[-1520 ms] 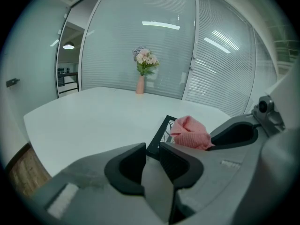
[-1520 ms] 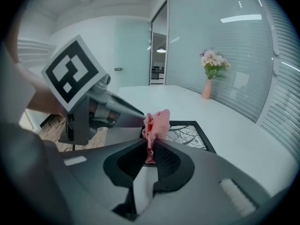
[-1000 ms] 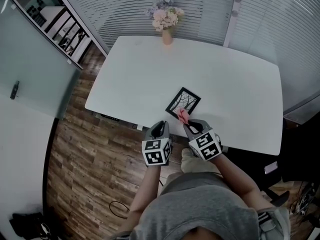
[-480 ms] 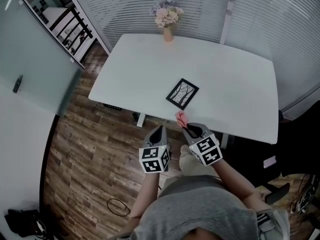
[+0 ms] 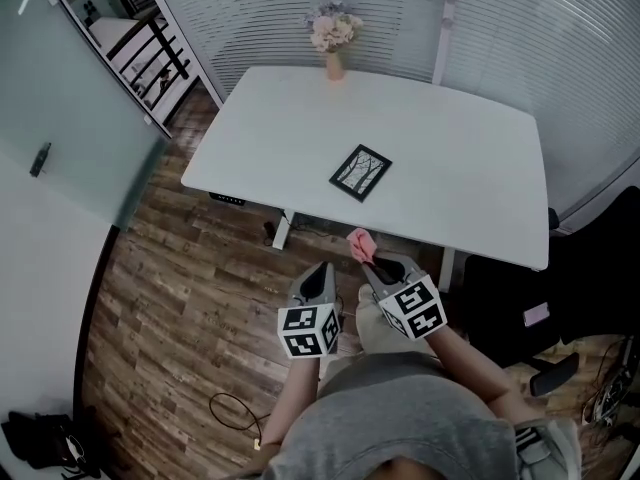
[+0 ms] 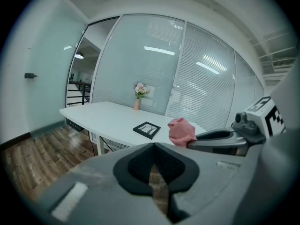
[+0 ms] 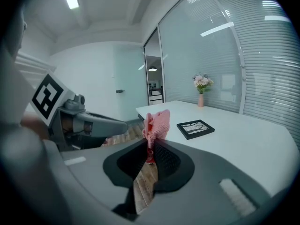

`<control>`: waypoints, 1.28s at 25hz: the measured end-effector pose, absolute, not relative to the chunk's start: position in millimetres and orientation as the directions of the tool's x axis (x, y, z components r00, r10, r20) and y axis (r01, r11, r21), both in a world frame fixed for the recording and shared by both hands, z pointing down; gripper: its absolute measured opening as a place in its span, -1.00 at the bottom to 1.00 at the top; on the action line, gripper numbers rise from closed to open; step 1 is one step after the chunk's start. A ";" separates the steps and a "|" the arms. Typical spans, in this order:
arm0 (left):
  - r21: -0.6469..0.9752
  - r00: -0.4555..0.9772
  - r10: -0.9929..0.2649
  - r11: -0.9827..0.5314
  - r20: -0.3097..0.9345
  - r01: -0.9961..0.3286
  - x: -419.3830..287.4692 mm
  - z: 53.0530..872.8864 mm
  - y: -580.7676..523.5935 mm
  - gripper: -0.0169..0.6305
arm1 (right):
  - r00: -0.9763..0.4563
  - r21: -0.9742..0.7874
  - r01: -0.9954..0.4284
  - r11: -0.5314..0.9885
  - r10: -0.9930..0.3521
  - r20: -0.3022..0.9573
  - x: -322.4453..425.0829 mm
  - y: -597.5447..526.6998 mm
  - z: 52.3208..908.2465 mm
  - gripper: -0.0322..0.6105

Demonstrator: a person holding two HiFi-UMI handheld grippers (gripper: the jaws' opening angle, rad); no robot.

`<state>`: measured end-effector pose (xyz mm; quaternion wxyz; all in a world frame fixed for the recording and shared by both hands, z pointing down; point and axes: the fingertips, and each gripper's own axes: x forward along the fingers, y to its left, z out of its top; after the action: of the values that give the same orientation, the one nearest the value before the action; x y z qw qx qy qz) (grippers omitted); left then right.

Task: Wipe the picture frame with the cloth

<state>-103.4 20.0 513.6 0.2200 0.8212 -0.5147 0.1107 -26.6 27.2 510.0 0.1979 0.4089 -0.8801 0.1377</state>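
Note:
A black picture frame [image 5: 360, 172] with a tree drawing lies flat on the white table [image 5: 470, 158], near its front edge; it also shows in the left gripper view as frame [image 6: 146, 129] and in the right gripper view as frame [image 7: 195, 128]. My right gripper [image 5: 366, 259] is shut on a pink cloth [image 5: 361, 245], which sticks up from its tips as cloth [image 7: 157, 122]. It hangs off the table, over the floor. My left gripper [image 5: 321, 267] is shut and holds nothing, beside the right one.
A pink vase of flowers [image 5: 334, 33] stands at the table's far edge. Wooden floor [image 5: 190, 298] lies below and left. Glass walls with blinds stand behind the table. A dark chair [image 5: 560, 298] sits at the right, and cables [image 5: 235, 408] lie on the floor.
Both grippers and the cloth have drawn back from the table toward the person; the cloth was at the frame's near corner a second ago and now hangs clear of the table edge.

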 end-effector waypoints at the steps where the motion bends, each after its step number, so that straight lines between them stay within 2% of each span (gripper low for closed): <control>1: 0.249 0.446 -0.798 -0.373 0.405 -0.894 -103.5 513.0 24.3 -0.95 | -0.589 -0.080 -0.773 0.629 -0.665 0.459 -26.8 31.6 509.0 -0.77; 32: 0.247 0.449 -0.805 -0.378 0.388 -0.892 -105.7 504.1 42.6 -0.95 | -0.611 -0.080 -0.767 0.636 -0.688 0.391 -28.9 50.0 486.7 -0.80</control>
<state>-105.7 42.6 504.1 0.2135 0.8239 -0.5151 0.1017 -28.9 50.0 486.7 0.1644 0.4090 -0.8895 0.1207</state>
